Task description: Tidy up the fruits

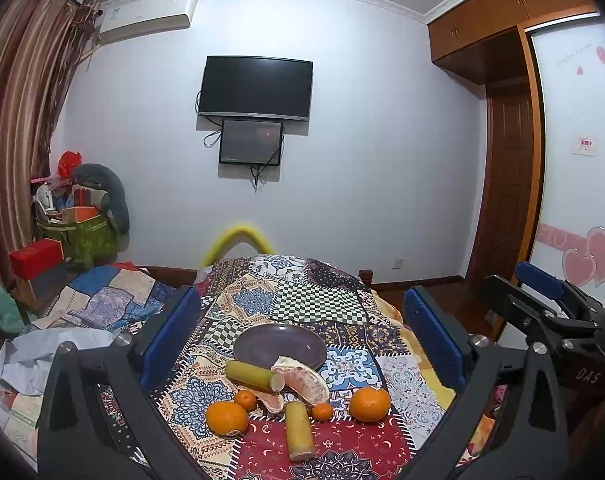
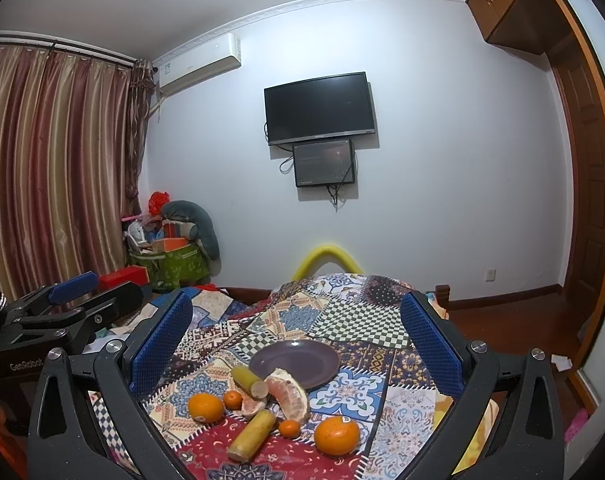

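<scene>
An empty purple plate [image 1: 280,346] [image 2: 294,362] sits on a patchwork cloth. In front of it lie two yellow-green cane pieces [image 1: 252,375] [image 1: 299,430], peeled pomelo segments [image 1: 304,380] [image 2: 288,394], two big oranges [image 1: 226,417] [image 1: 369,404] and two small tangerines [image 1: 245,400] [image 1: 322,412]. My left gripper [image 1: 300,336] is open and empty, above and behind the fruit. My right gripper [image 2: 296,340] is open and empty too, also held back from the fruit. The right gripper shows at the right edge of the left wrist view [image 1: 542,300].
The patchwork cloth [image 1: 314,300] covers a raised surface that drops off left and right. A yellow foam arch [image 1: 238,238] stands at its far end. Boxes and bags [image 1: 74,224] pile by the curtain. A TV hangs on the far wall.
</scene>
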